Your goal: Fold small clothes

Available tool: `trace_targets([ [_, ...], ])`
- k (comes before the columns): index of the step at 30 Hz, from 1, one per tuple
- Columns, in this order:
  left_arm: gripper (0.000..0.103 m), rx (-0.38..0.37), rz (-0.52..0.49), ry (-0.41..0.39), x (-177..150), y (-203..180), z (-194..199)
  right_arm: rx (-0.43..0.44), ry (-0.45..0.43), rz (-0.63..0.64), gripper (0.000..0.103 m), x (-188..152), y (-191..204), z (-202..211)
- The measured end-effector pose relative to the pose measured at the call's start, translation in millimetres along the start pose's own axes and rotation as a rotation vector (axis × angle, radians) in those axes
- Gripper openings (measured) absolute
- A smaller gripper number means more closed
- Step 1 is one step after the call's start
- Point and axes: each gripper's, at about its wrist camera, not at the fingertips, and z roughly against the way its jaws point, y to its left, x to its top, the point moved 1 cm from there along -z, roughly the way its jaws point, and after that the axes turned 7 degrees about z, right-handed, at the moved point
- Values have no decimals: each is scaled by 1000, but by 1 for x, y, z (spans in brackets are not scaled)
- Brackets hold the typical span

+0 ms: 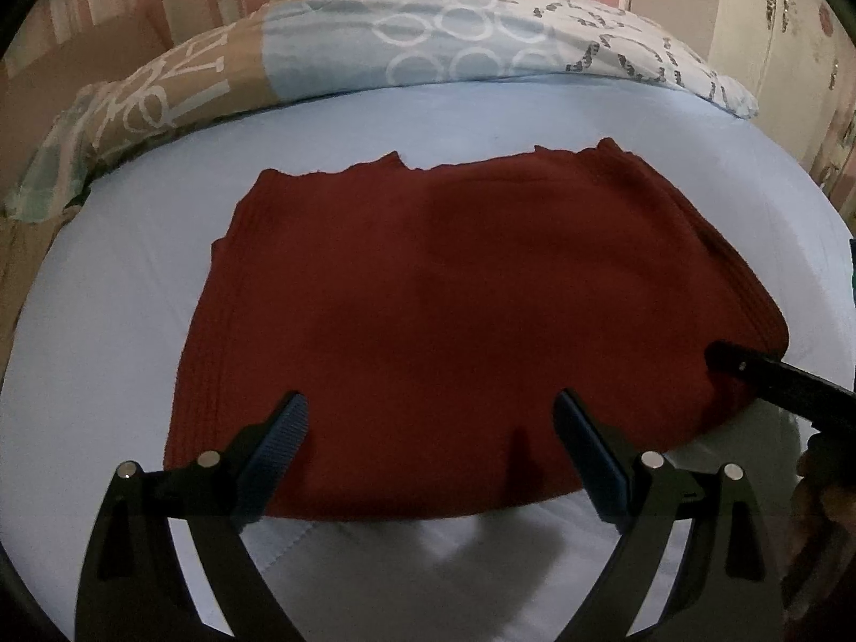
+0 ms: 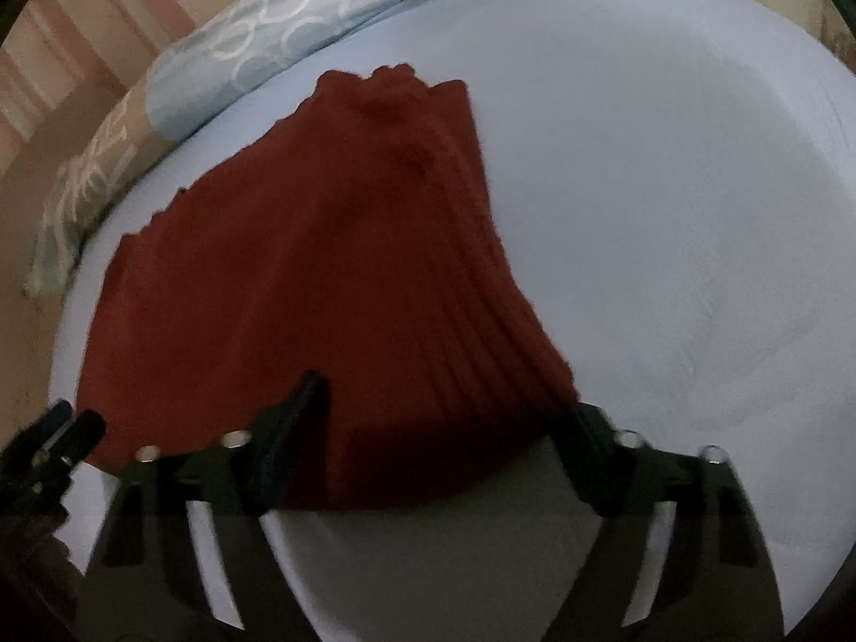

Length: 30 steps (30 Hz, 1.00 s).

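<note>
The left gripper (image 1: 430, 417) tilts steeply downward, its 2 ribbed blue fingers (image 1: 278, 449) spread wide with nothing pressed between them. The right gripper (image 2: 449, 417) tilts down just as steeply, its 2 dark fingers (image 2: 297, 417) also apart and clamping nothing. Each shows at the edge of the other's view, so they sit side by side.

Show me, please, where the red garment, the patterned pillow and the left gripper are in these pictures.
red garment (image 1: 460, 289): left wrist view, middle of the cloth.
patterned pillow (image 1: 428, 43): left wrist view, its light blue part with circles.
left gripper (image 1: 430, 428): left wrist view, midway between its fingers.
</note>
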Motion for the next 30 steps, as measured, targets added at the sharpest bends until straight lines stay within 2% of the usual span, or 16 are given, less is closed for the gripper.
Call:
trace_targets([
  [2, 93, 4, 1, 0, 0, 1, -1, -9, 11, 43, 62, 4, 5, -4],
  [10, 93, 3, 15, 12, 0, 9, -5, -24, 22, 73, 62, 16, 11, -14],
  [14, 93, 5, 19, 18, -1, 12, -6, -28, 13, 122, 46, 17, 15, -10],
  [17, 93, 6, 23, 21, -1, 14, -7, -26, 4, 132, 46, 18, 15, -7],
  [22, 93, 11, 25, 28, -1, 16, -10, 50, -3, 50, 48, 20, 1, -3],
  [26, 93, 30, 32, 45, 2, 17, -22, 74, -9, 20, 48, 24, -4, 1],
  [30, 93, 42, 53, 69, 4, 20, -40, 53, -18, 62, 41, 25, 3, 0],
])
